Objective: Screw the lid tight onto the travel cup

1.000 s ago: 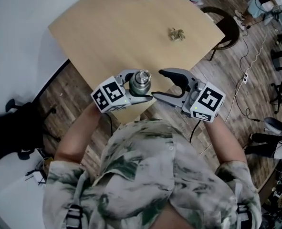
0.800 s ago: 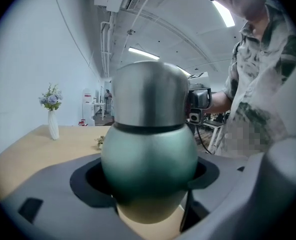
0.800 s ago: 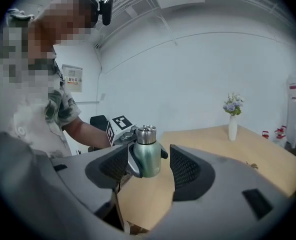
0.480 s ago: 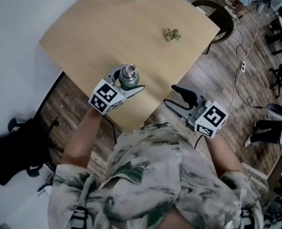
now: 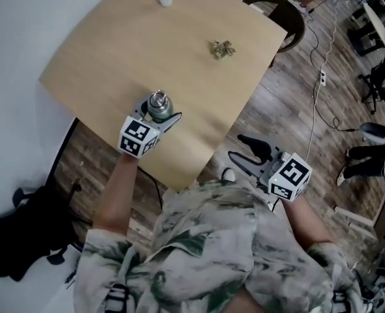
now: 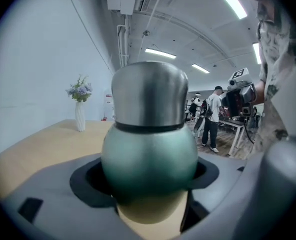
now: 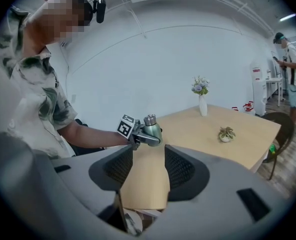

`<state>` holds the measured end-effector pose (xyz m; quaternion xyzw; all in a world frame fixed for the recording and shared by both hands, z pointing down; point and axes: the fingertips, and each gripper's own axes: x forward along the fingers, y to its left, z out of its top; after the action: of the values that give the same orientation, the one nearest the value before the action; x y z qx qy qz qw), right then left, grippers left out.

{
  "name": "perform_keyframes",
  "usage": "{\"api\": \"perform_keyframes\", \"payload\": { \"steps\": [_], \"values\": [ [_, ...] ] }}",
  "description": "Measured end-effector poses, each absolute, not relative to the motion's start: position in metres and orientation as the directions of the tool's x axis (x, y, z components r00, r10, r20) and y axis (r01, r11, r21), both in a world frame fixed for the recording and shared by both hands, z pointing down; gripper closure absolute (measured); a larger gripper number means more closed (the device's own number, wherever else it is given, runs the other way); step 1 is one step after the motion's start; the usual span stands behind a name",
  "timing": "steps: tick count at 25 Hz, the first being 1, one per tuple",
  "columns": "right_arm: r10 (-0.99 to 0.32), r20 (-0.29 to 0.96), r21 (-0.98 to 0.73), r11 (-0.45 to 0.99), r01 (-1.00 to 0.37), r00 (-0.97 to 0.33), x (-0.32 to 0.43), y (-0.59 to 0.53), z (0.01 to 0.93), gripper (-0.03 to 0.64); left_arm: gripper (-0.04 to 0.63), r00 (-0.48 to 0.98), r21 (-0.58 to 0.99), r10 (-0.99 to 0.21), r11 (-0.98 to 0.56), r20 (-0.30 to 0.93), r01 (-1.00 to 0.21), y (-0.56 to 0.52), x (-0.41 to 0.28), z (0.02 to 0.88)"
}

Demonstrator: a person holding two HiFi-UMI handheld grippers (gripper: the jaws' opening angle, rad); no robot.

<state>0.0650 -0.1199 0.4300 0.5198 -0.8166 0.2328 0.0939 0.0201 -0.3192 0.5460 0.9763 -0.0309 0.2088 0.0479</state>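
i am pinching the green body of the travel cup (image 6: pixel 149 156) in my left gripper (image 5: pixel 159 113), at centre left of the head view over the table (image 5: pixel 114 51). the cup is standing upright with its steel lid (image 6: pixel 149 93) on top. i cannot tell whether its base is resting on the wood. my right gripper (image 5: pixel 238 147) is hanging at lower right, off the table's near edge and well apart from the cup. its jaws have just been closing but are spread, with nothing between them. the lid is lying up and left of that gripper, just above the jaw gap in its own view, so i am judging it must travel up-left and close across the cup's vertical axis.
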Motion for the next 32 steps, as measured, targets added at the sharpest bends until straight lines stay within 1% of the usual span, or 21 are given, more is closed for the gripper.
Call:
{"api": "perform_keyframes", "payload": {
  "steps": [6,13,22,32],
  "values": [
    [-0.808,0.446,-0.297,0.273,-0.915,-0.385,0.071,-0.107,0.438,0.407,0.206,0.906,0.084,-0.072,-0.99,0.416,-0.117,-0.343,0.024,0.574],
    [-0.797,0.488,-0.294,0.233,-0.927,-0.355,0.075,-0.115,0.447,0.416,0.206,0.903,0.058,-0.093,-0.99,0.419,-0.129,-0.371,0.039,0.6],
    [-0.779,0.529,-0.3,0.2,-0.933,-0.337,0.074,-0.124,0.456,0.42,0.206,0.888,0.079,-0.118,-0.982,0.445,-0.17,-0.391,0.042,0.637],
    [-0.757,0.558,-0.311,0.188,-0.932,-0.34,0.07,-0.128,0.466,0.422,0.206,0.882,0.064,-0.134,-0.981,0.452,-0.182,-0.401,0.043,0.661]
  ]
}}
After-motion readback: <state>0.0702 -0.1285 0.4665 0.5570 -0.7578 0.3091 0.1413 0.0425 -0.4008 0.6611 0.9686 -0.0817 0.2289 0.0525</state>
